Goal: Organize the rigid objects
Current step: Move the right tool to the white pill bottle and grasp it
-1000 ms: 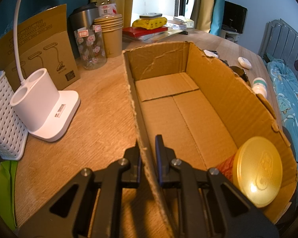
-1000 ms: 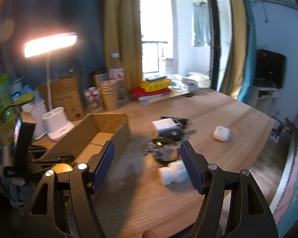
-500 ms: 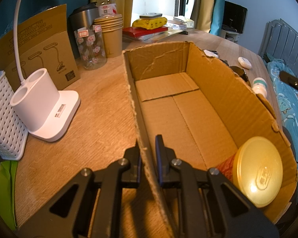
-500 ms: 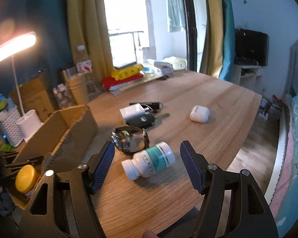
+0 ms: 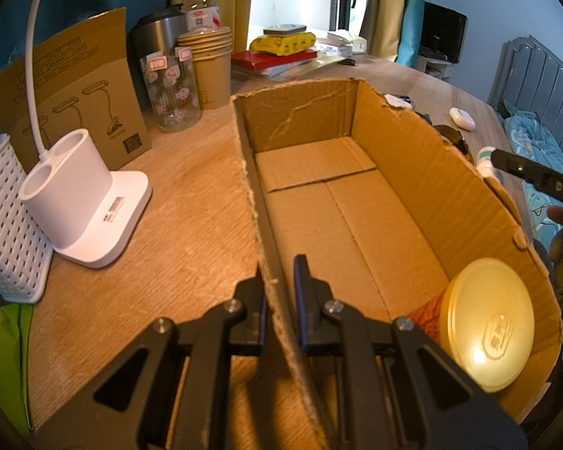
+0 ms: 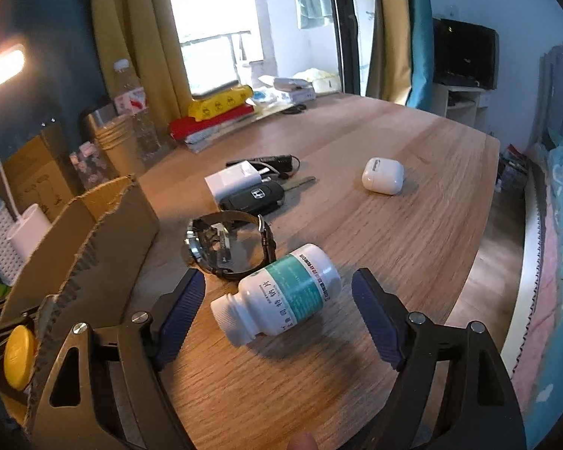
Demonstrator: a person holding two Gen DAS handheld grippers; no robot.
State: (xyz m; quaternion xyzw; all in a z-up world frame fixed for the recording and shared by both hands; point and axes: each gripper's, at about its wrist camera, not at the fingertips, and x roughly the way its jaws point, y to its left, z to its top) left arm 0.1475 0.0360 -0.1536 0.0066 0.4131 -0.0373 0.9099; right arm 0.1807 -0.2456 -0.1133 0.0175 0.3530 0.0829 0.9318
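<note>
- The left gripper (image 5: 279,292) is pinched on the near left wall of the open cardboard box (image 5: 424,172), one finger outside the wall and one inside.
- Inside the box, at its near right corner, a jar with a round yellow lid (image 5: 491,323) lies on its side, lid facing the camera; the rest of the box floor is bare cardboard.
- The right gripper (image 6: 277,302) has its jaws spread wide and opening; a white pill bottle (image 6: 281,294) with a teal label lies on its side on the wooden table (image 6: 413,232) between the blue pads, which do not touch it (cap pointing near-left).
- Just beyond the bottle lies a wristwatch (image 6: 229,242), close to the box's right wall.
- Farther off are a black car key (image 6: 253,197) and a white charger block (image 6: 234,182), touching or nearly so.
- A white earbud case (image 6: 383,175) sits well apart to the right.
- Left of the box stands a white lamp base (image 5: 82,202) beside a white perforated basket (image 5: 3,225).
- At the far left of the table are a stack of paper cups (image 5: 208,63), a clear patterned jar (image 5: 172,90) and a water bottle (image 5: 202,3).
</note>
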